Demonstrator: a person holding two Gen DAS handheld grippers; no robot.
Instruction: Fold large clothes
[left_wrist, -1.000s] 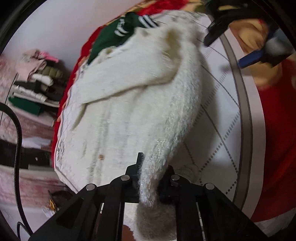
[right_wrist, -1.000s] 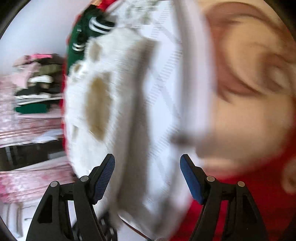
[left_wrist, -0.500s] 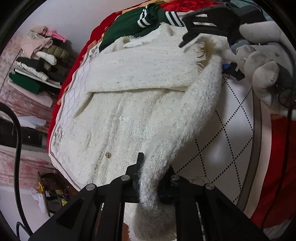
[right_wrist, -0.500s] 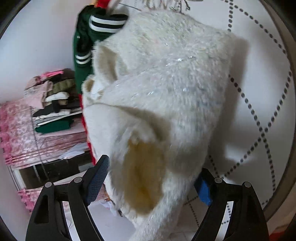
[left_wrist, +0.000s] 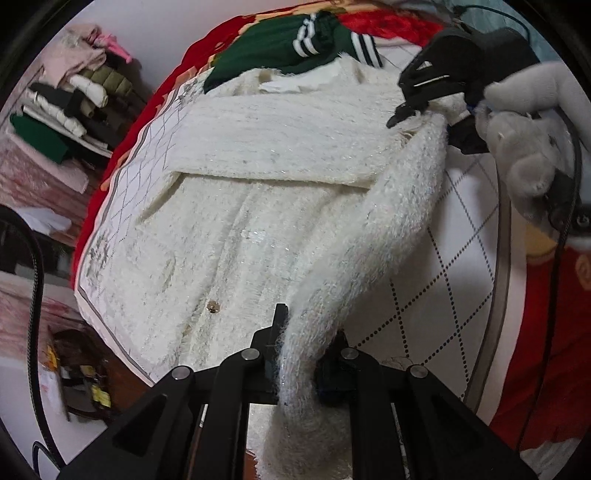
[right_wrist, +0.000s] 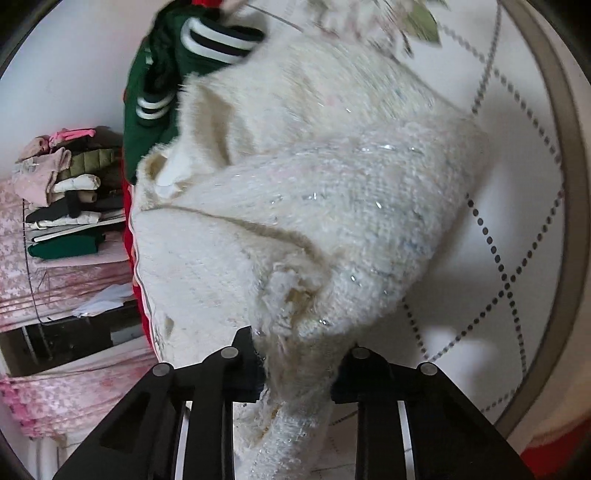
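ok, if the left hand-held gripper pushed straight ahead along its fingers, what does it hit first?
Probably the white fuzzy cardigan. The left hand-held gripper is already shut on its sleeve, and the garment's body lies spread directly ahead on the quilted mat. Depth is unclear in the fisheye view.

Claw pads (left_wrist: 328, 373) buried in fuzzy cardigan (left_wrist: 258, 229)

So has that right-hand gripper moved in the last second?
Yes. The right gripper came down from above the quilted mat onto the white fuzzy cardigan and shut on its edge.
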